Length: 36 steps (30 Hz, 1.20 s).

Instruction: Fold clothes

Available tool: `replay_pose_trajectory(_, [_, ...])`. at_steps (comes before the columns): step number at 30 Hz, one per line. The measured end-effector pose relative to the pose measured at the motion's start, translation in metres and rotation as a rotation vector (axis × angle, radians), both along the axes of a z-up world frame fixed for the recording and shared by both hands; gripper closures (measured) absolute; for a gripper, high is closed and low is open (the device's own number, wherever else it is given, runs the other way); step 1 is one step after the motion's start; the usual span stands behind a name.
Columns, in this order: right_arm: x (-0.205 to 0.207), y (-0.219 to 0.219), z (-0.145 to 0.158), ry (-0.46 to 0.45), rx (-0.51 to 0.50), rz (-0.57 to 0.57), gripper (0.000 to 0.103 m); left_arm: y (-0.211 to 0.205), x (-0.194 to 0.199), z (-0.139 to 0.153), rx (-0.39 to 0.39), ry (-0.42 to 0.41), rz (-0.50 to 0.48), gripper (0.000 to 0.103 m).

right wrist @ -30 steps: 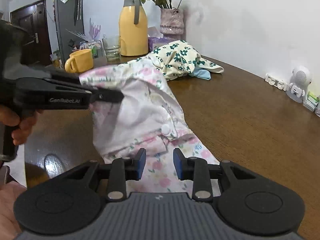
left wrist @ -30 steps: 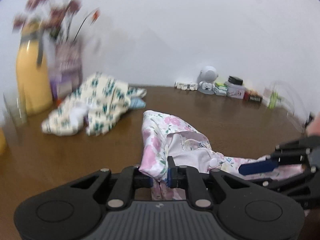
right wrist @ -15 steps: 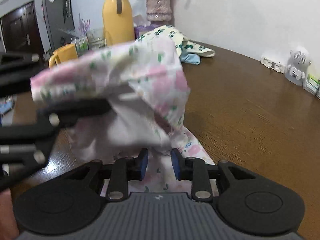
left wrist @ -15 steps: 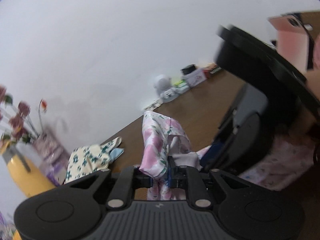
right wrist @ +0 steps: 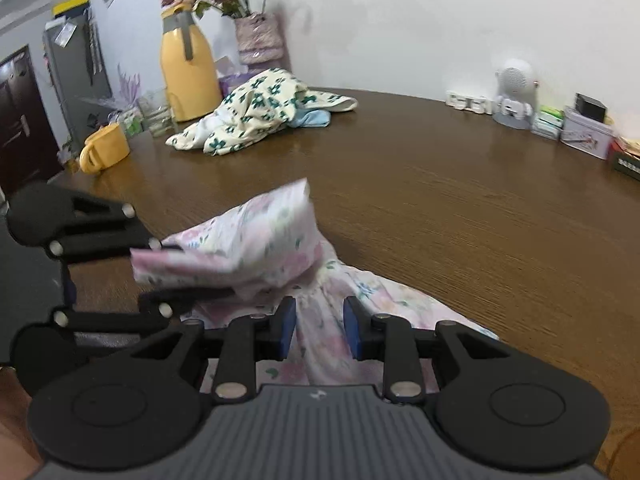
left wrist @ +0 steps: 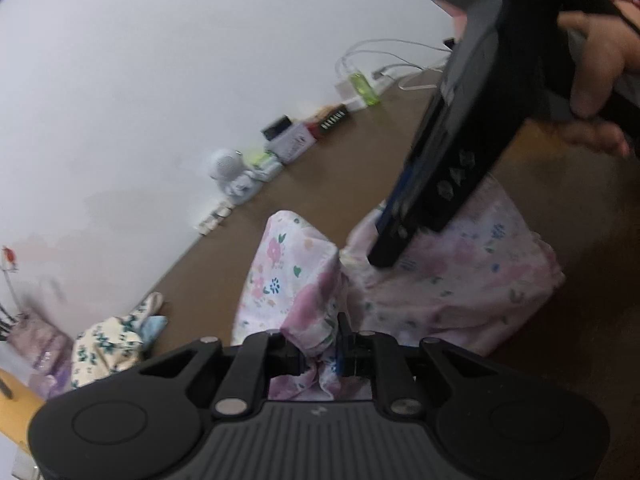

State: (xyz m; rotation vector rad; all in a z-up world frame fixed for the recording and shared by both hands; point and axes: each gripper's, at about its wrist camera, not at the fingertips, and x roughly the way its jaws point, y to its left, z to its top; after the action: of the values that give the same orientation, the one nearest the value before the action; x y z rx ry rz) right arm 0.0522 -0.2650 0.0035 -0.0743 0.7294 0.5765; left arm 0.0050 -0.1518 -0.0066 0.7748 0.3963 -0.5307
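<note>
Pink garment (right wrist: 280, 248) lay bunched on brown table (right wrist: 460, 208), near edge. Left gripper (left wrist: 320, 354) clenched its fold; right gripper (right wrist: 320, 326) straddled cloth, jaws apart. Green-print garment (right wrist: 260, 114) farther back, before yellow jug (right wrist: 186, 76), white wall (right wrist: 440, 20).

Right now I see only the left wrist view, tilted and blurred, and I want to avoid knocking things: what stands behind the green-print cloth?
Observer: A yellow flask and a vase of flowers stand right behind the green-print cloth.
Operator: Anything nearer the table edge?
Observer: A yellow mug, left of that cloth and apart from it.
Operator: Is my fold off the table?
Observer: Yes. The left tool holds a raised corner of the pink cloth; the rest trails down to the table.
</note>
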Motion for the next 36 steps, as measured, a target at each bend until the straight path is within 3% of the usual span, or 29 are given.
replay_pose_trajectory(9, [-0.008,-0.009,0.011,-0.010,0.097,0.022,0.076,-0.002,0.007,-0.010,0.021,0.027,0.000,0.090])
replay_pose_trajectory(11, [-0.005,-0.003,0.012,0.003,0.128,0.054,0.076,0.000,0.005,-0.006,0.024,-0.001,0.011,0.091])
replay_pose_trajectory(16, [0.007,0.013,0.004,0.024,0.091,0.066,0.076,0.007,0.006,-0.002,0.078,-0.102,0.062,0.092])
replay_pose_trajectory(23, [0.000,0.010,0.019,-0.024,0.142,0.085,0.076,0.003,0.011,-0.020,0.114,-0.049,0.011,0.092])
replay_pose_trajectory(30, [0.003,0.044,0.029,-0.112,0.080,0.220,0.077,0.009,0.020,-0.020,0.057,-0.003,0.033,0.086])
replay_pose_trajectory(34, [0.025,0.057,0.010,-0.078,-0.056,0.150,0.079,0.020,0.022,-0.014,-0.026,0.058,0.028,0.078])
replay_pose_trajectory(36, [0.029,0.057,0.001,-0.047,-0.066,0.154,0.079,0.029,0.018,-0.009,-0.083,0.107,0.008,0.076])
